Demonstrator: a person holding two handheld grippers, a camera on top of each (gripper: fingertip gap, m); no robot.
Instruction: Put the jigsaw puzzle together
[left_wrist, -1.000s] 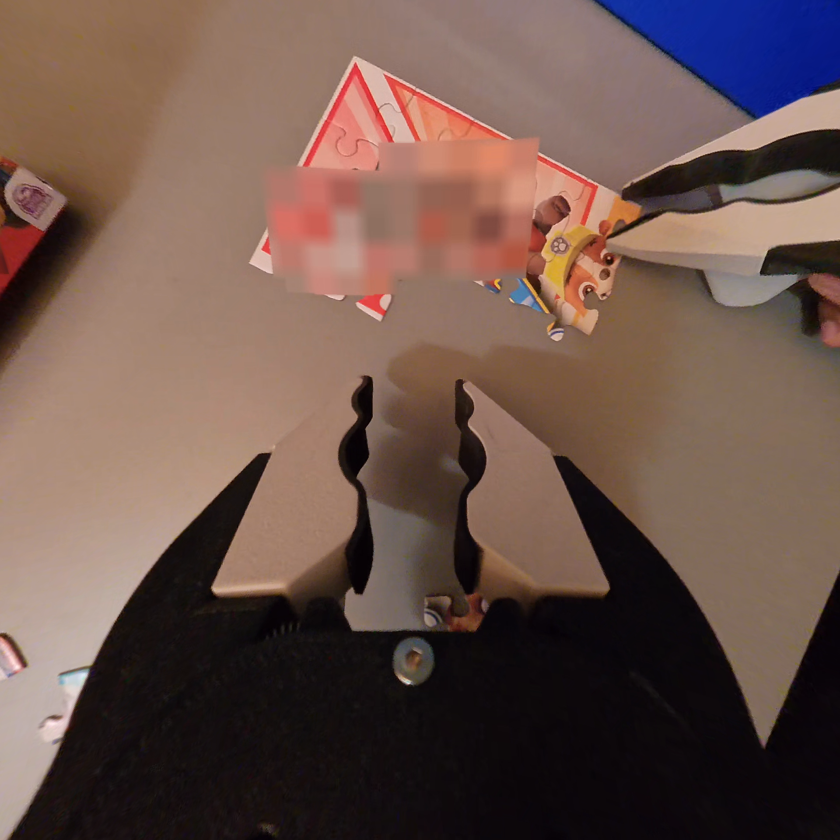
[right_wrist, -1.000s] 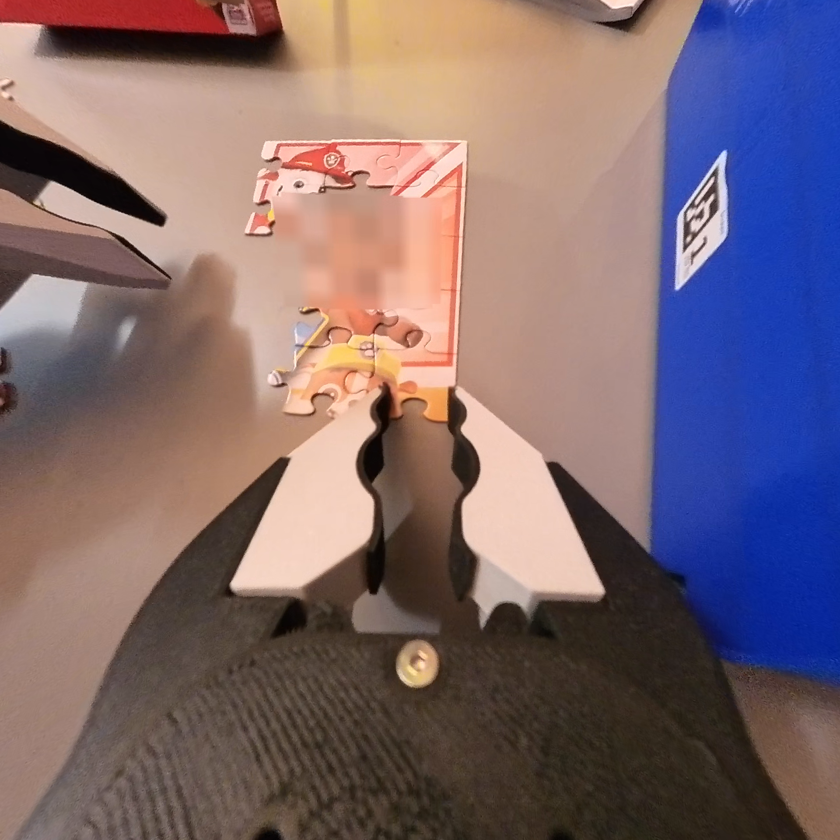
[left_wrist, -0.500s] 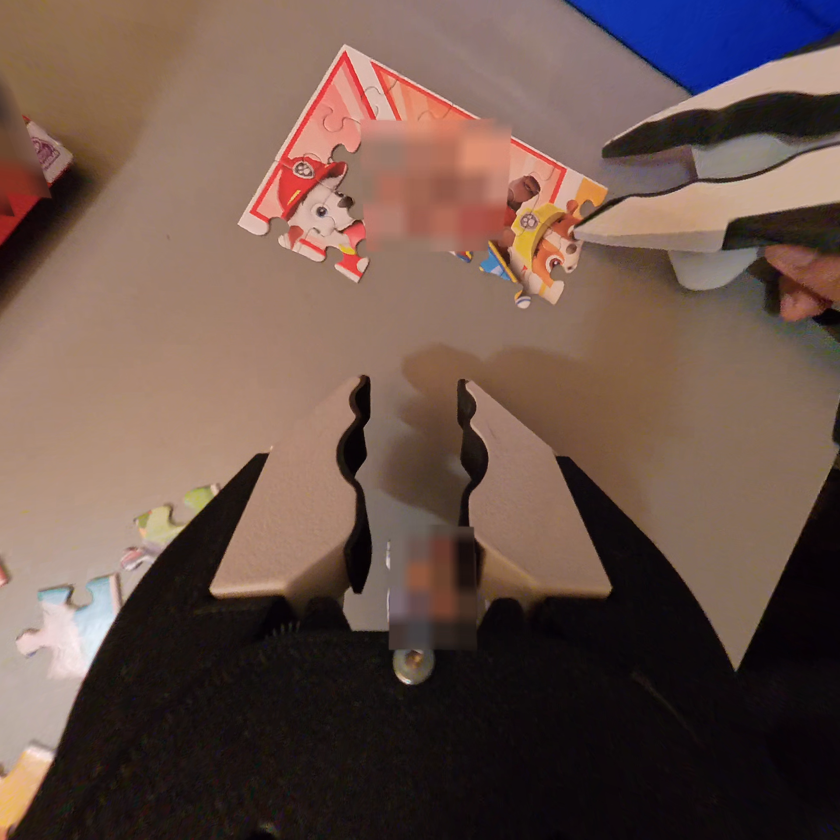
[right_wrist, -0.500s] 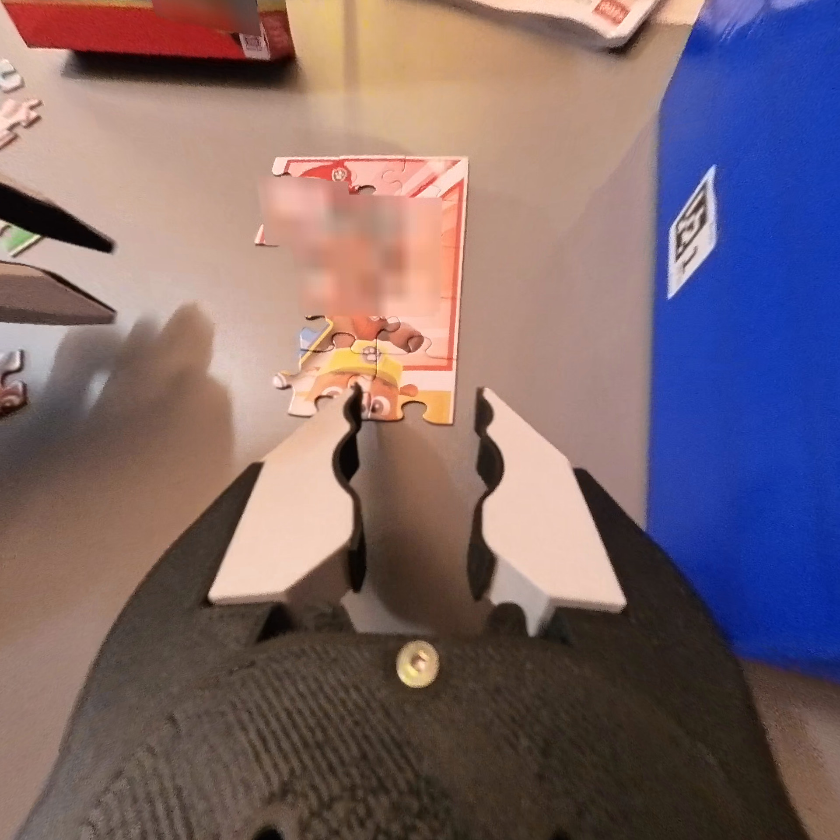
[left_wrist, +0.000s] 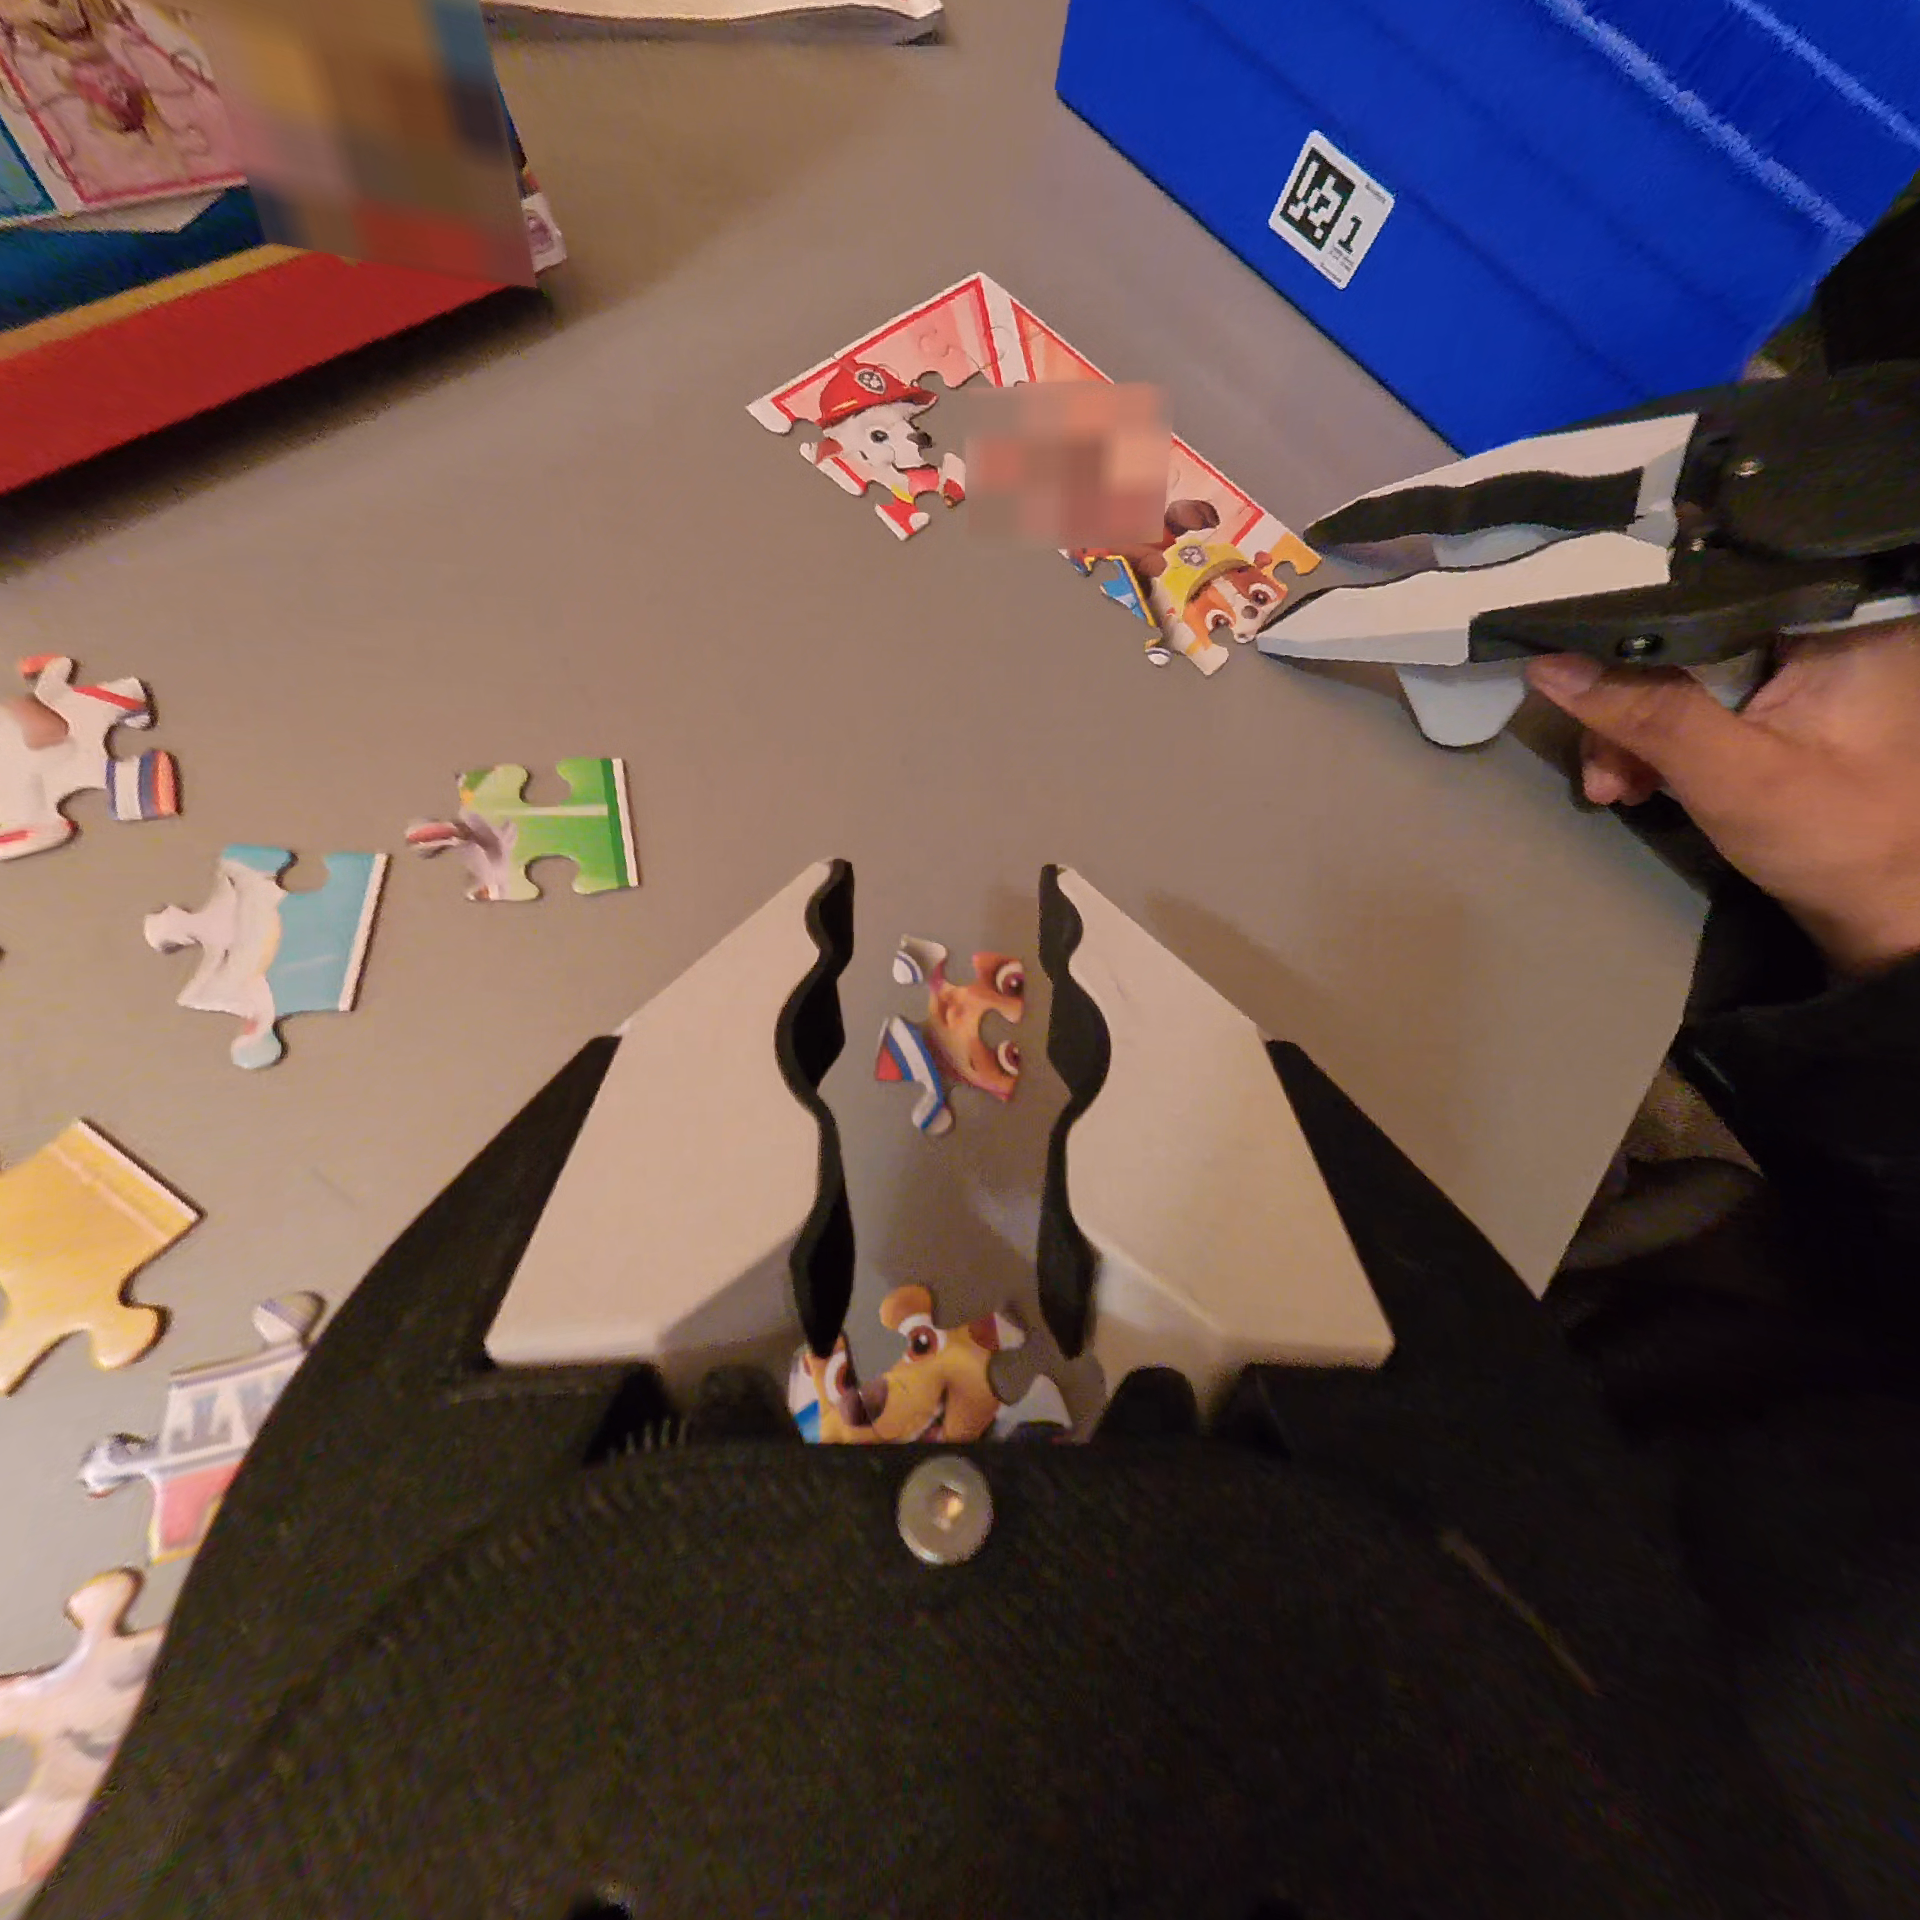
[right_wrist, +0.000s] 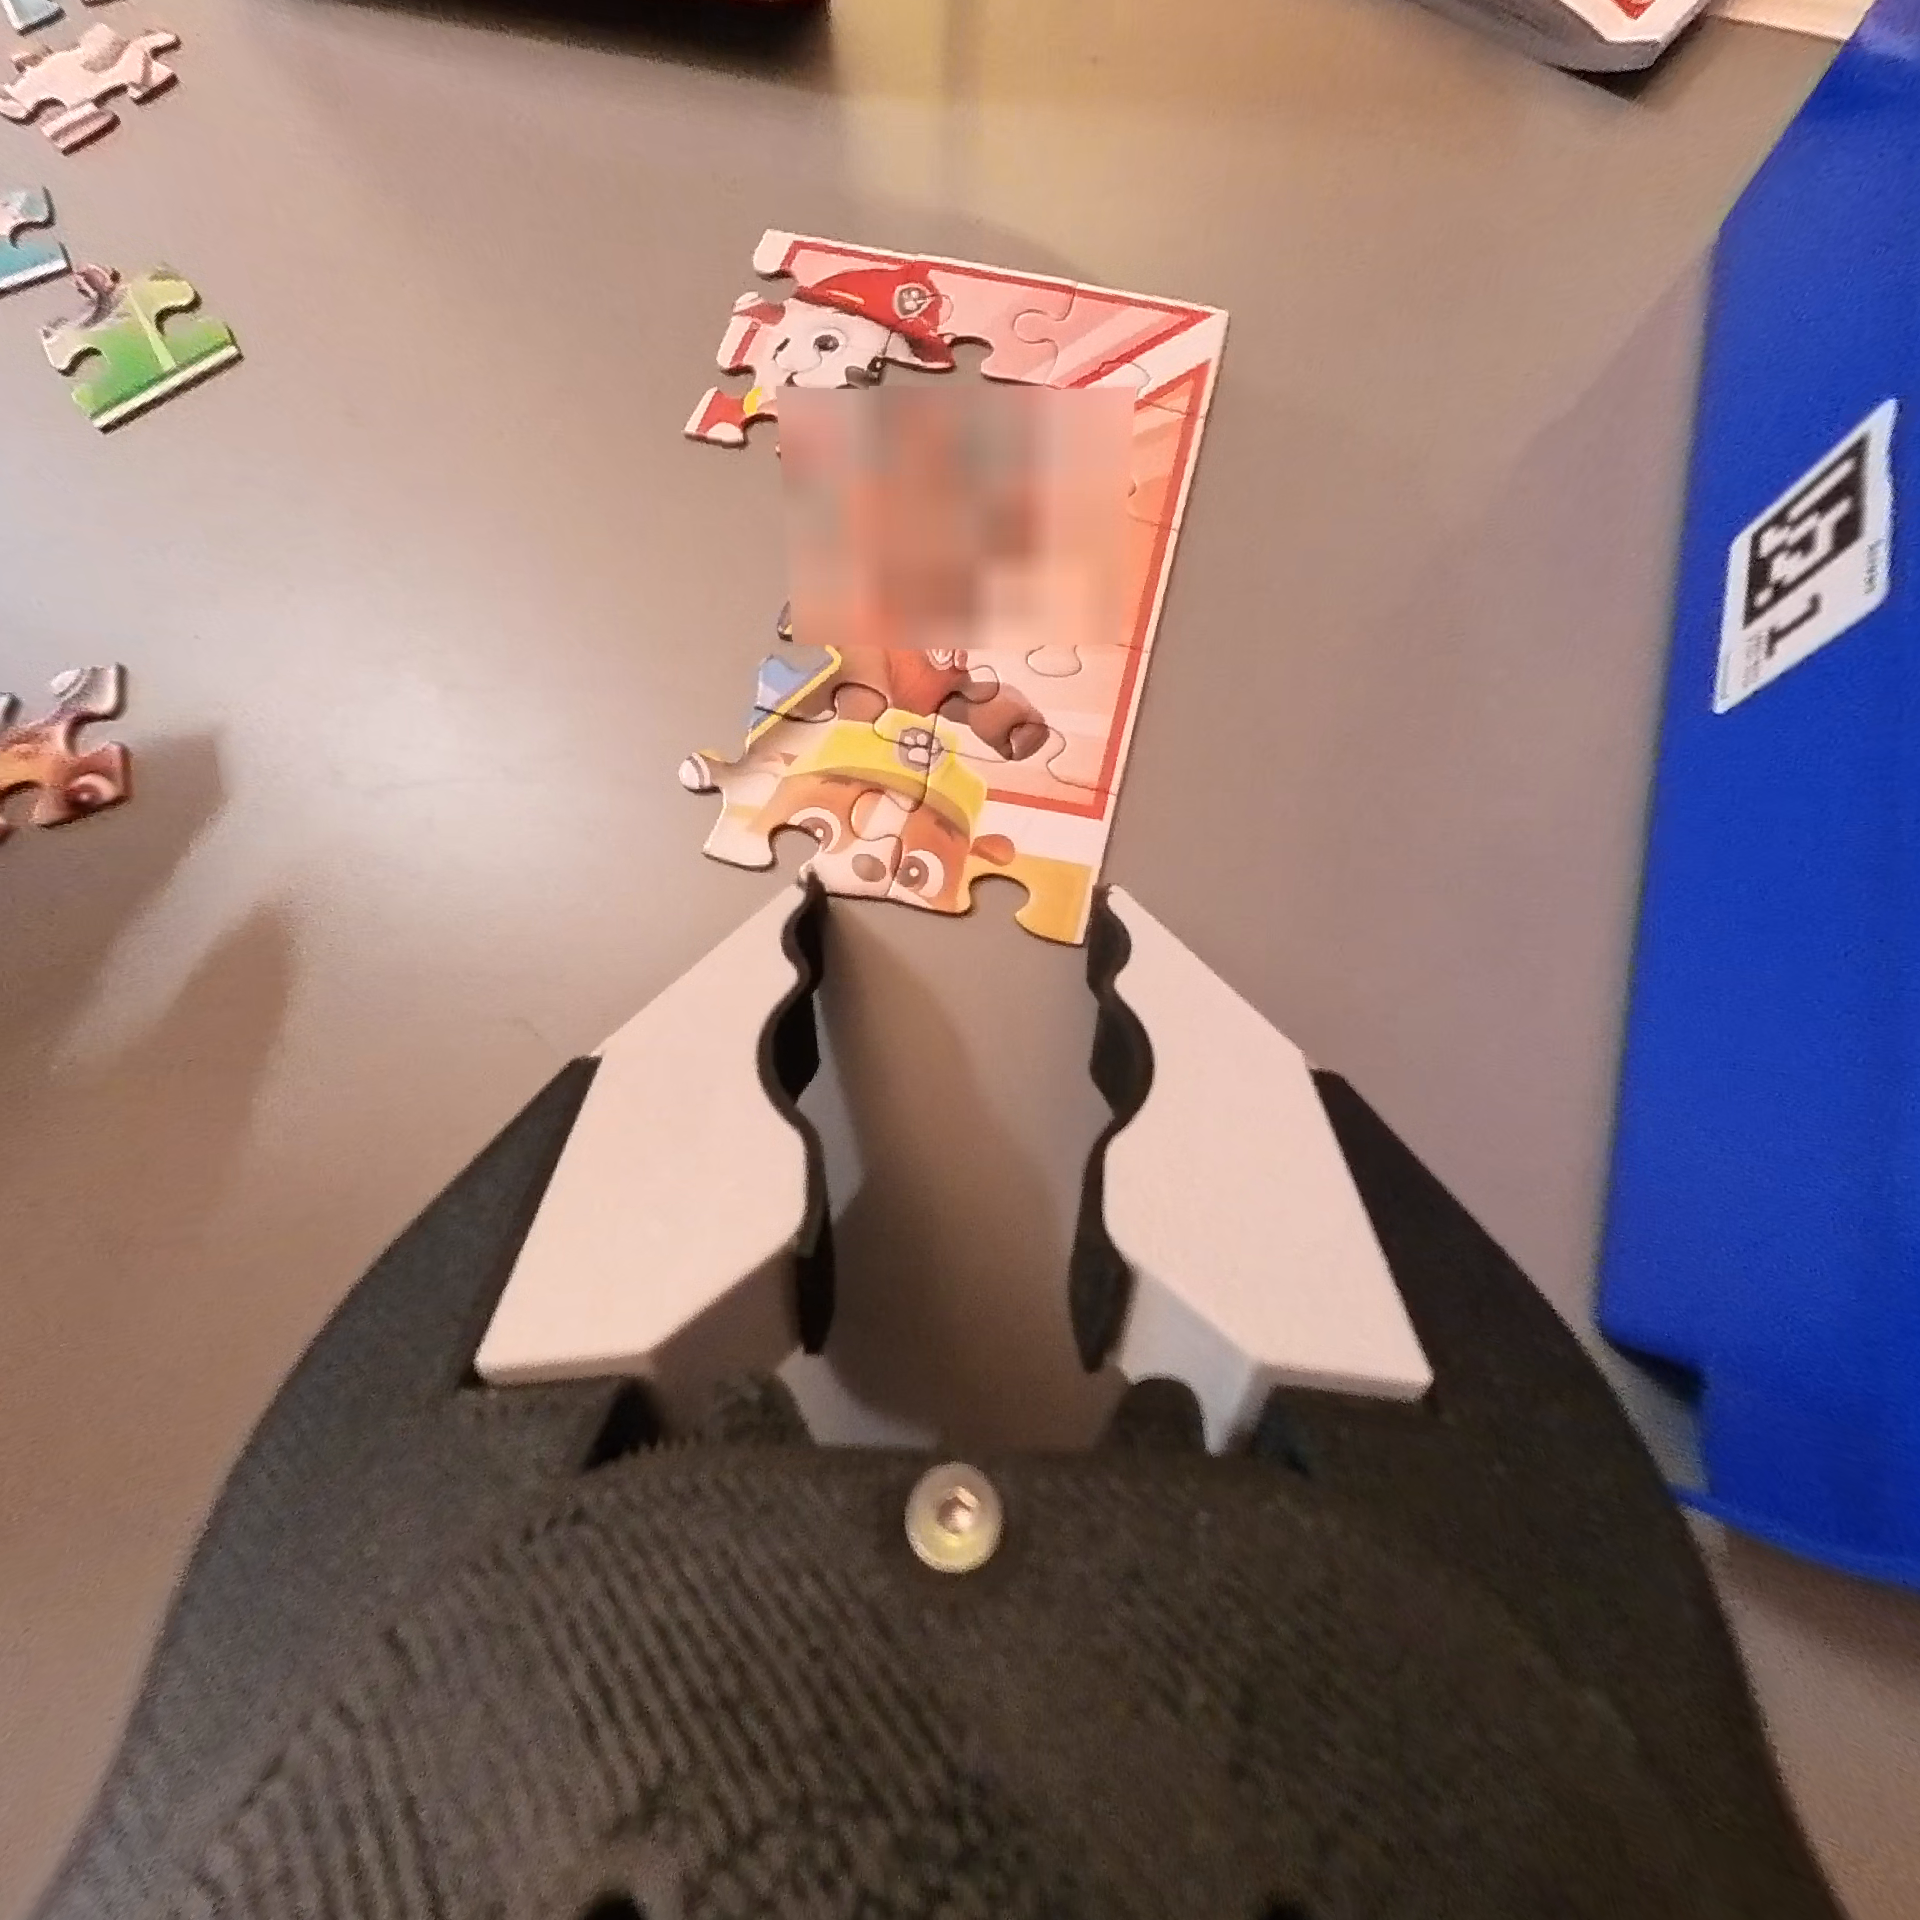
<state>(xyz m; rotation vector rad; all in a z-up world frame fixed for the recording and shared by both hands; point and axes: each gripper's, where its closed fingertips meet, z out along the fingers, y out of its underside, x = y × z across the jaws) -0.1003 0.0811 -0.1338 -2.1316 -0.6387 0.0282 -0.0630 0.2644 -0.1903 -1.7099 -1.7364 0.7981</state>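
Note:
My left gripper (left_wrist: 945, 883) is open above the grey table (left_wrist: 727, 623). A loose orange puzzle piece (left_wrist: 956, 1029) lies on the table between its fingers, and neither pad touches it. Another piece with a tan dog (left_wrist: 925, 1371) shows low down at the finger roots, partly behind the left pad. My right gripper (right_wrist: 951, 904) is open and empty, its fingertips at the near edge of the partly built puzzle (right_wrist: 1070, 727). The left wrist view shows the puzzle (left_wrist: 883, 416) too, with the right gripper (left_wrist: 1288, 590) at its right end.
Several loose pieces (left_wrist: 540, 831) (left_wrist: 281, 956) (left_wrist: 73, 1247) lie to the left, some also in the right wrist view (right_wrist: 135, 353). A blue bin (left_wrist: 1558, 156) (right_wrist: 1787, 935) stands right of the puzzle. A red box (left_wrist: 208, 343) is at the far left. A hand (left_wrist: 1766, 790) holds the right gripper.
My right gripper's jaws have spread wide at the puzzle's near edge. My left gripper has drawn back from the puzzle and now hangs over the loose orange piece, its jaws much as before.

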